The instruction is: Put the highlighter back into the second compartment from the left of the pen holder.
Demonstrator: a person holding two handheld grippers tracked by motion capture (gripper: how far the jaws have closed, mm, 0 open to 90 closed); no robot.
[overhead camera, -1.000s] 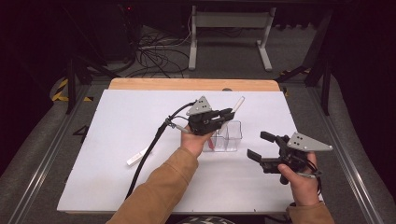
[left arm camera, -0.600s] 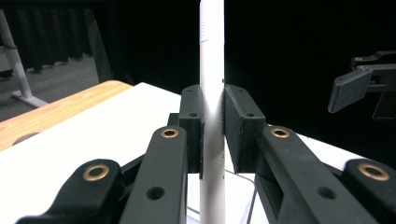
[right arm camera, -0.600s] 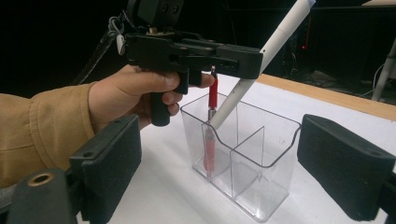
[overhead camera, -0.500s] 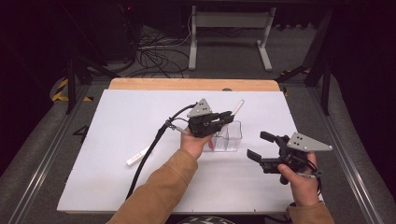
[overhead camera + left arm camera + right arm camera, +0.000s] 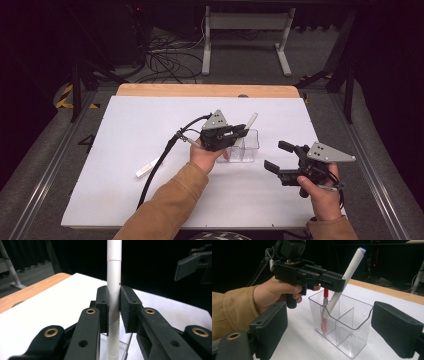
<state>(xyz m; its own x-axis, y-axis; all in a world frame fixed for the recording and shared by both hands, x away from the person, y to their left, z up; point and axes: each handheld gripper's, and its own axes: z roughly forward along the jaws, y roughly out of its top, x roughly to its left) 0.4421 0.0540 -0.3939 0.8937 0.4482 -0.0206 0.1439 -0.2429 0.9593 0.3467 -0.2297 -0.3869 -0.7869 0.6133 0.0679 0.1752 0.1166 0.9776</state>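
In the high view, the left gripper (image 5: 239, 133) is pinching a white marker (image 5: 248, 123) that is leaning toward one o'clock, its lower end going into the clear divided holder (image 5: 250, 150) just below the jaws. The gripper body is covering the marker's middle. The right gripper (image 5: 279, 156) is hovering at four o'clock from the holder, well apart from it, jaws spread and holding nothing. Another white marker (image 5: 148, 167) is lying on the white table (image 5: 125, 125) at eight o'clock from the left hand (image 5: 205, 157).

In the left gripper view, the pads (image 5: 126, 307) are pressing on the white marker (image 5: 113, 302), which is running from six to twelve o'clock and is cut off at the top.

In the right gripper view, the white marker (image 5: 344, 277) is slanting toward one o'clock, its tip sitting in what is probably the holder's (image 5: 359, 322) rear-left compartment, beside a red pen (image 5: 325, 312) standing there. The left gripper (image 5: 338, 281) is clamping the marker above the rim.
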